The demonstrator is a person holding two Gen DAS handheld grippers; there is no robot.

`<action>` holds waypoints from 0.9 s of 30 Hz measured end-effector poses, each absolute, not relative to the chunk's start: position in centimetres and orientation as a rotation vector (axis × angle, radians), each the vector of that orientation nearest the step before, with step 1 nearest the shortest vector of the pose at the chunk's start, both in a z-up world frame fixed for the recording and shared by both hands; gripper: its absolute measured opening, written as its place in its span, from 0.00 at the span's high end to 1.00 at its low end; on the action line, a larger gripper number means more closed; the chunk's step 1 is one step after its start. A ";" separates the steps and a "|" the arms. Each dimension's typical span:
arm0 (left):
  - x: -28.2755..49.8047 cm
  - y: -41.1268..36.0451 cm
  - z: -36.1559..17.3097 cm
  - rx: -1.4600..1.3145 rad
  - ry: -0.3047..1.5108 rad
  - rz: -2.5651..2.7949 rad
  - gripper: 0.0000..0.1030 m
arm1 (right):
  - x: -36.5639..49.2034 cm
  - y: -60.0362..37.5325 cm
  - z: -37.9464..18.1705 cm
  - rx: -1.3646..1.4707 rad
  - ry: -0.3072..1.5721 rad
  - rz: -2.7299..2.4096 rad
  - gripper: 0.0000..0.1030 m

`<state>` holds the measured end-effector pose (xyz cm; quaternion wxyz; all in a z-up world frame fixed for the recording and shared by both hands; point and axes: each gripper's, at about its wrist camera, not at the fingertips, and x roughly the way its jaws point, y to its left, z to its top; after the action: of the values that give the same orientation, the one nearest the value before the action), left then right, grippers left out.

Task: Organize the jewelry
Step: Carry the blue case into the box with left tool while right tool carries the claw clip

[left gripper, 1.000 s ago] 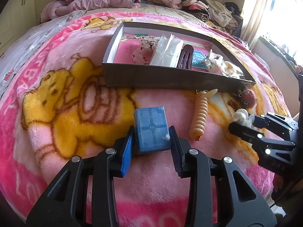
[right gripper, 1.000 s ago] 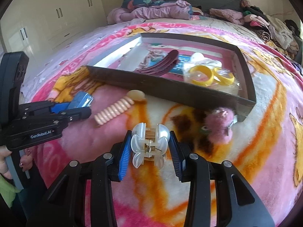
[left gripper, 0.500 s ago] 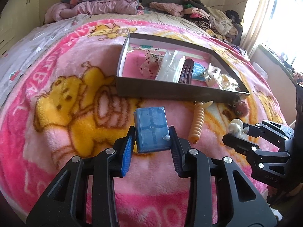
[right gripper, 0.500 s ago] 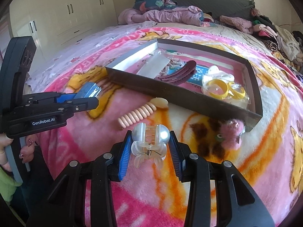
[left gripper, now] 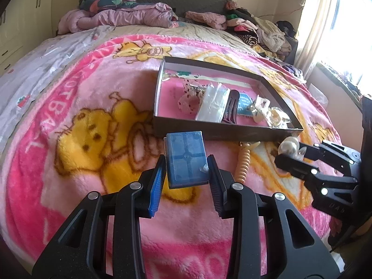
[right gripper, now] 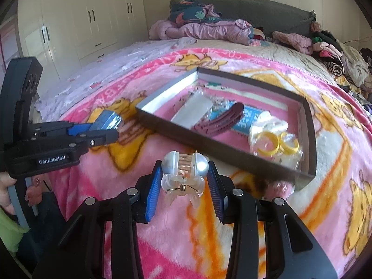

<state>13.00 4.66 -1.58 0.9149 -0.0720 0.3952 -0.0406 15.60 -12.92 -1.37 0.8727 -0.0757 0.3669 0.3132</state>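
My left gripper point(left gripper: 186, 169) is shut on a small blue plastic box point(left gripper: 186, 158) and holds it above the pink blanket, in front of the grey cardboard tray point(left gripper: 220, 134). My right gripper point(right gripper: 183, 181) is shut on a clear pearl-tipped hair claw point(right gripper: 183, 174), also lifted, near the tray's point(right gripper: 223, 153) front wall. The tray holds a maroon hair clip point(right gripper: 220, 121), yellow rings in a clear bag point(right gripper: 274, 144), plastic packets and a blue card. A peach spiral hair tie point(left gripper: 244, 162) lies on the blanket between the grippers.
A fuzzy pink-brown hair bobble point(right gripper: 276, 188) lies by the tray's near right corner. Piled clothes point(left gripper: 255, 30) and bedding sit at the bed's head. White wardrobes point(right gripper: 69, 23) stand at the left. A window with curtain point(left gripper: 325, 23) is at the right.
Both grippers have risen and pulled back from the blanket with their items held. The tray looks farther and lower in both views.
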 end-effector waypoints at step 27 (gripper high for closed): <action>17.2 3.9 1.0 -0.097 0.788 -0.099 0.73 | 20.0 -14.2 2.1 -0.104 0.685 0.577 0.64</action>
<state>17.21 3.94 1.00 0.9211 -0.0471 0.3834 -0.0484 20.00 -14.22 2.10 0.9000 -0.0503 0.3311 0.2790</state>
